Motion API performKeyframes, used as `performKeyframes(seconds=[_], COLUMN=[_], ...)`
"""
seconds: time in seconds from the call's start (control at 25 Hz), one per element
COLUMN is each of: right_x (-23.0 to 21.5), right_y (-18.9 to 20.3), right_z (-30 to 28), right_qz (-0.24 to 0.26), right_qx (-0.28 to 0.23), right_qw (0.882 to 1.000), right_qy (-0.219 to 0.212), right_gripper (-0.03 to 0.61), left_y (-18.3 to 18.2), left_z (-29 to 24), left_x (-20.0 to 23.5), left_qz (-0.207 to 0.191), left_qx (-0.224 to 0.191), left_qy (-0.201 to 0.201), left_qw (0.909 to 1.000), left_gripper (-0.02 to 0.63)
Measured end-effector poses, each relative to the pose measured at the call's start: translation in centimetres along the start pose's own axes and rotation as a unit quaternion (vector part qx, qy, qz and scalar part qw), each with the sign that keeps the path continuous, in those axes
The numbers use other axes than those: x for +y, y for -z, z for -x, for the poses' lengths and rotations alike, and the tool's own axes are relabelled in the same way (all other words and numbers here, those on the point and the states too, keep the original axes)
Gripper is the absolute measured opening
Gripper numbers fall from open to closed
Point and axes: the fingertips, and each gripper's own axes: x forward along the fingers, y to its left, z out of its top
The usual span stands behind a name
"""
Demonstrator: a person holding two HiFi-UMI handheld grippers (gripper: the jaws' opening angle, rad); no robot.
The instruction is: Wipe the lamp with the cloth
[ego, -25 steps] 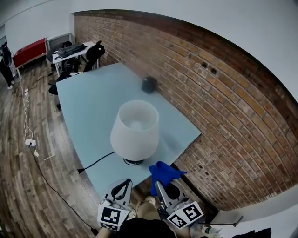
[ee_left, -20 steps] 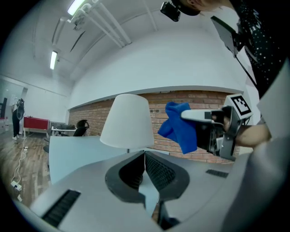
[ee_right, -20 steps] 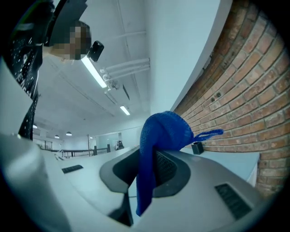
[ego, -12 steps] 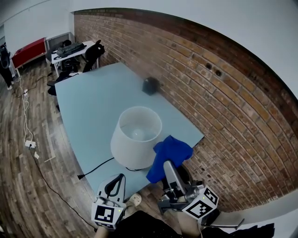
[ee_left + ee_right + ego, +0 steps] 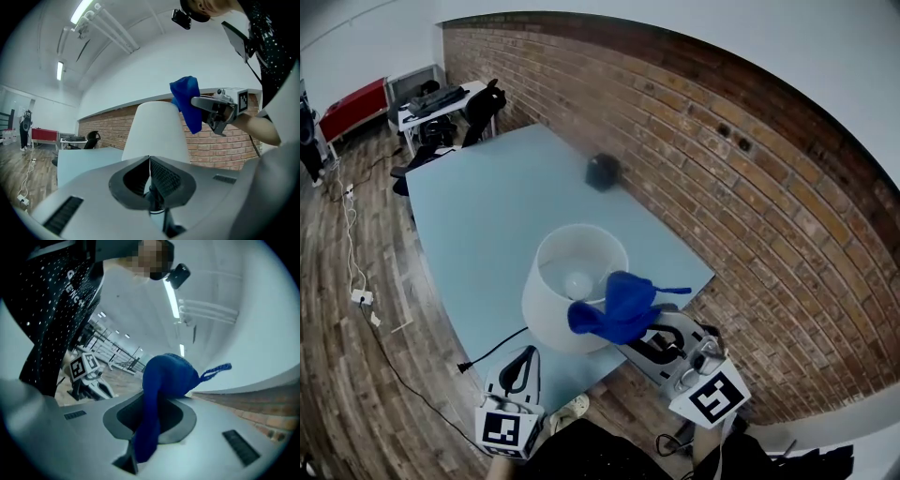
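The right tool [image 5: 639, 336] gripped the blue cloth [image 5: 619, 305] at the lamp [image 5: 548, 305]'s top rim; the left tool [image 5: 523, 361]'s jaws were together, holding nothing.

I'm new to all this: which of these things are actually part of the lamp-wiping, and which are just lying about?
In the job:
lamp
blue cloth, clamped in the right gripper
left gripper, shut and empty

Lying about:
small dark box on the table
far desk with black chairs

Lamp [image 5: 562, 300] crowds the near edge; table [image 5: 478, 206] lies open toward the box [image 5: 601, 172].
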Motion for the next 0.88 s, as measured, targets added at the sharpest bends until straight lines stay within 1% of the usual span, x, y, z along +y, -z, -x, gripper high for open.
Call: performKeyframes(seconds=[0.12,0.24,0.44,0.56,0.64,0.76,0.88], right_x=[0.4,0.9,1.8,2.9,3.8,5.3,7.0], right_y=[1.8,2.7,4.0,5.1,6.3,8.4,10.5], right_z=[-0.8,-1.1,-0.8,-0.7,-0.5,0.2,0.9], right_qz=[0.043,0.057,0.021,0.005,-0.017,-0.060,-0.086], right_qx=[0.037,0.052,0.052,0.063,0.071,0.090,0.115], right_qw=[0.998,0.995,0.995,0.994,0.992,0.988,0.980], right_qy=[-0.035,-0.061,-0.077,-0.091,-0.098,-0.112,-0.136], right_gripper=[0.061,0.061,0.061,0.061,0.061,0.061,0.061], left_y=[0.3,0.5,0.6,0.8,1.1,1.4,1.7], left_z=[-0.6,-1.1,-1.2,-0.9,-0.8,-0.8,-0.7], left_x=[-0.2,-0.7,-1.2,-1.2,-1.3,-1.7,-2.0], left_qz=[0.004,0.003,0.002,0.003,0.003,0.007,0.005], left_qx=[0.004,0.005,0.007,0.011,0.014,0.018,0.021], left_qy=[0.003,0.008,0.012,0.010,0.010,0.013,0.016], left_qw=[1.0000,0.9999,0.9999,0.9999,0.9998,0.9997,0.9996], left_gripper=[0.009,0.009,0.009,0.009,0.009,0.009,0.009])
